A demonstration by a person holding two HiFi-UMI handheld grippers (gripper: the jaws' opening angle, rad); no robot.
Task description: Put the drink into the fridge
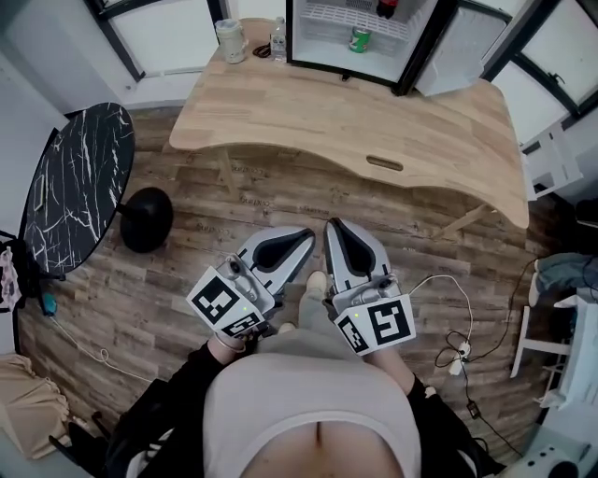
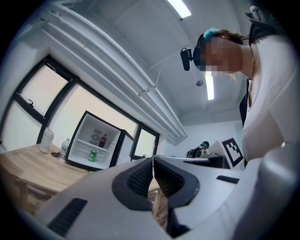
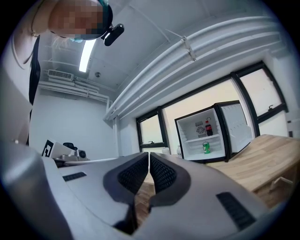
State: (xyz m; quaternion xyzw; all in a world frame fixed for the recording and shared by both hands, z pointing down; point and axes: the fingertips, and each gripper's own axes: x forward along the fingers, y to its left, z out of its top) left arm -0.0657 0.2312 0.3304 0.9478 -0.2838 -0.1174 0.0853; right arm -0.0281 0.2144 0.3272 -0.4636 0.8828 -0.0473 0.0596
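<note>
A small black fridge (image 1: 308, 33) stands open at the back of the wooden table (image 1: 308, 117). Inside it, a green can (image 1: 360, 39) sits on the lower level and a cola bottle (image 1: 386, 7) stands higher up. The left gripper view shows the fridge (image 2: 115, 150), the can (image 2: 93, 155) and the bottle (image 2: 103, 139); the right gripper view shows the fridge (image 3: 180, 140), the can (image 3: 206, 147) and the bottle (image 3: 209, 128) too. My left gripper (image 1: 304, 239) (image 2: 153, 161) and right gripper (image 1: 334, 230) (image 3: 149, 157) are held side by side close to my body, well short of the table. Both are shut and hold nothing.
A white jug (image 1: 231, 40) and a water bottle (image 1: 277, 37) stand on the table left of the fridge. A round black marble table (image 1: 75, 187) and a black round base (image 1: 147, 219) are at the left. Cables (image 1: 458, 350) lie on the wooden floor at the right.
</note>
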